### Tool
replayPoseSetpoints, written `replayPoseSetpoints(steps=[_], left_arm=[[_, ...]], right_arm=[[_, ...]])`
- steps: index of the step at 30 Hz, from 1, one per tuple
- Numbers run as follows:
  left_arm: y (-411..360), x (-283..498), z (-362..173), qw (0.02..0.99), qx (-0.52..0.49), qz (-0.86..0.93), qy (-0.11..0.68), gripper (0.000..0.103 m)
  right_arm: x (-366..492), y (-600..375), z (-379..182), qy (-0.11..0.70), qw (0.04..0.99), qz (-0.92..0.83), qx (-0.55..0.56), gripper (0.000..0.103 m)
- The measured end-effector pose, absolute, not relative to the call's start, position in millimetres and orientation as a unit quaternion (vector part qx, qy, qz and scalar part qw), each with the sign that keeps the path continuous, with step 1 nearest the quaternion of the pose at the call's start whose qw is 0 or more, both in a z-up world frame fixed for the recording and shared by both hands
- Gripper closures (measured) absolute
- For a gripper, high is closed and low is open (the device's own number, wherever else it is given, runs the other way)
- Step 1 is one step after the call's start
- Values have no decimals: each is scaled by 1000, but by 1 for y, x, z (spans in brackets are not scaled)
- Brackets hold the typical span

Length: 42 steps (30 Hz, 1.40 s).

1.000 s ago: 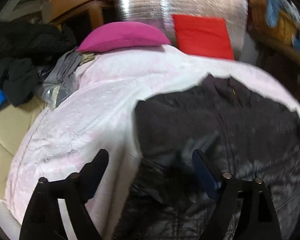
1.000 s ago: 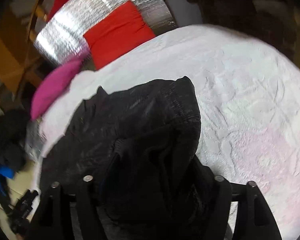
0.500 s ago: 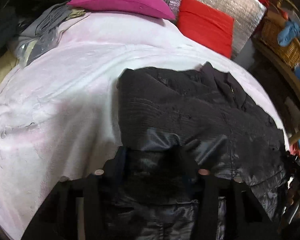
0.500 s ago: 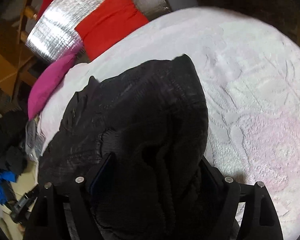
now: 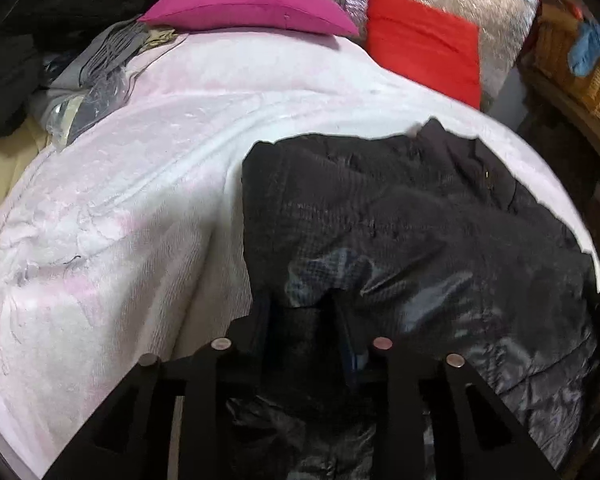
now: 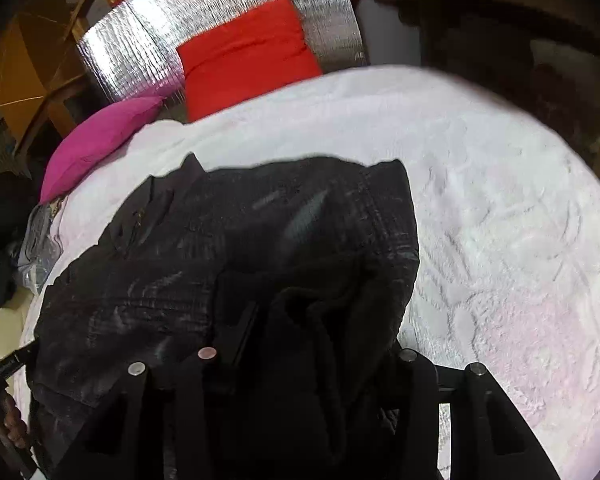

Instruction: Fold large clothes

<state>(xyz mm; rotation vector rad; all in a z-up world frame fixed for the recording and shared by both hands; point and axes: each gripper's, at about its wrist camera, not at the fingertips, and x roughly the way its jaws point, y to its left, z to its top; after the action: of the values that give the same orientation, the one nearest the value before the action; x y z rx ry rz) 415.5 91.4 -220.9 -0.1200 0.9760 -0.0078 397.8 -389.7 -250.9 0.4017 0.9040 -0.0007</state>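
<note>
A large black jacket (image 5: 400, 208) lies spread on a pale pink bed cover (image 5: 140, 200). My left gripper (image 5: 300, 308) sits at the jacket's near left edge. Its jaws are closing, with a fold of the shiny fabric pinched between them. In the right wrist view the jacket (image 6: 260, 220) bunches into a thick dark roll at its near right side. My right gripper (image 6: 316, 320) straddles that roll. Its jaws are closing too, and the left finger (image 6: 236, 332) presses into the cloth. The right finger is mostly buried under fabric.
At the head of the bed a magenta pillow (image 5: 244, 4) and a red cushion (image 5: 424, 40) lean on a silver foil panel (image 6: 220, 20). Grey clothes and plastic wrap (image 5: 100, 60) crowd the left edge. A wicker basket (image 5: 580, 68) stands on the right. Bare cover (image 6: 500, 220) stretches right.
The left gripper came down onto the jacket's near edge and its wide jaws narrowed around the fabric. The right jaws drew in on the bunched roll.
</note>
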Motion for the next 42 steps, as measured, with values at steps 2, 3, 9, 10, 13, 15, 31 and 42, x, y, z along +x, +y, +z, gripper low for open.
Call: replayPoseSetpoints(steps=[2, 3, 9, 10, 13, 15, 31, 42], left_arm=[[92, 413, -219, 879, -51, 0, 474, 45], [95, 413, -219, 876, -58, -1, 479, 40], [109, 403, -215, 868, -90, -43, 486, 36], [111, 401, -215, 866, -94, -50, 488, 36], [115, 401, -218, 861, -115, -68, 491, 37], [113, 404, -224, 860, -114, -75, 492, 43], [109, 415, -231, 859, -115, -47, 497, 42], [129, 434, -237, 836, -233, -92, 489, 37]], right_arm=[[397, -398, -252, 443, 868, 6, 222, 47], [396, -401, -252, 449, 863, 9, 232, 43], [387, -417, -249, 462, 839, 42, 285, 35], [385, -420, -250, 462, 835, 48, 295, 34], [382, -427, -260, 469, 813, 77, 336, 33], [382, -426, -264, 466, 811, 89, 341, 32], [388, -412, -261, 455, 840, 75, 286, 53], [402, -435, -286, 406, 785, 123, 451, 24]])
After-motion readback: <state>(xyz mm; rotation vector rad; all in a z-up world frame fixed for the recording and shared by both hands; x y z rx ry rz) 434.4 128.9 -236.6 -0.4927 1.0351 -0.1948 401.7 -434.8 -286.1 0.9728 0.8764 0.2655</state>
